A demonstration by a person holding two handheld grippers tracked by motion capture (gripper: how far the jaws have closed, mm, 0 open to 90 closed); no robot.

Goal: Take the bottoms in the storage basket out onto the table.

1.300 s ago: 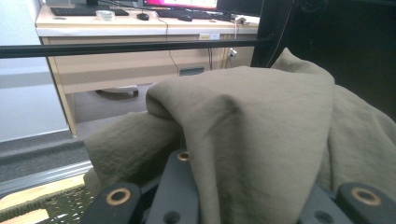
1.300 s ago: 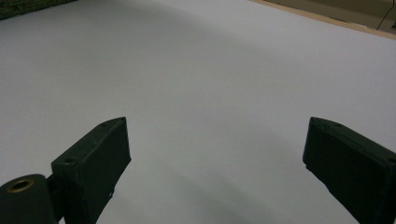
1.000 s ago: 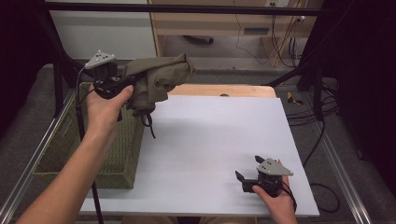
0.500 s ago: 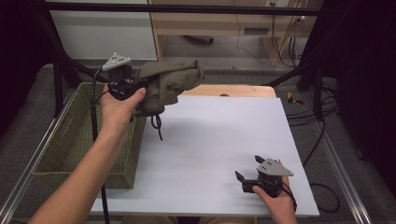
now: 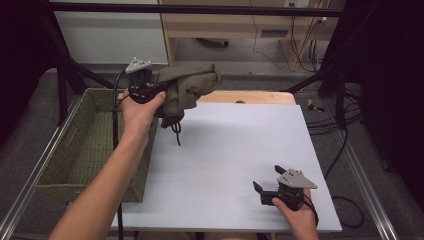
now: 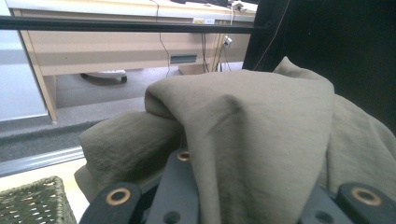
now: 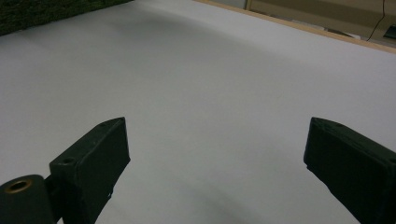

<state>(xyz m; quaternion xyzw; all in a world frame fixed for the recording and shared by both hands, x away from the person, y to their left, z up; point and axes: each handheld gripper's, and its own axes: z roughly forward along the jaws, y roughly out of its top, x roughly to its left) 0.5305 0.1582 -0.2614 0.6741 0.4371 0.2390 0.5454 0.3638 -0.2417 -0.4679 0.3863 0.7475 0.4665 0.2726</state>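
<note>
One olive cloth (image 5: 187, 90) hangs bunched in the air over the far left of the table (image 5: 225, 165), a dark cord dangling below it. My left gripper (image 5: 145, 85) is clamped on its left side (fabric drapes over the jaws). Beside it sits the basket (image 5: 75, 150). My right gripper (image 5: 272, 187) rests near me, jaws wide apart.

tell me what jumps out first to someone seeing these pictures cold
The eye goes first to the bunched olive-green garment, held up in the air by the left gripper above the far left corner of the white table, with a dark drawstring dangling from it. Next comes the empty woven green basket at the table's left edge. The right gripper rests near the front right, jaws open on nothing.
</note>
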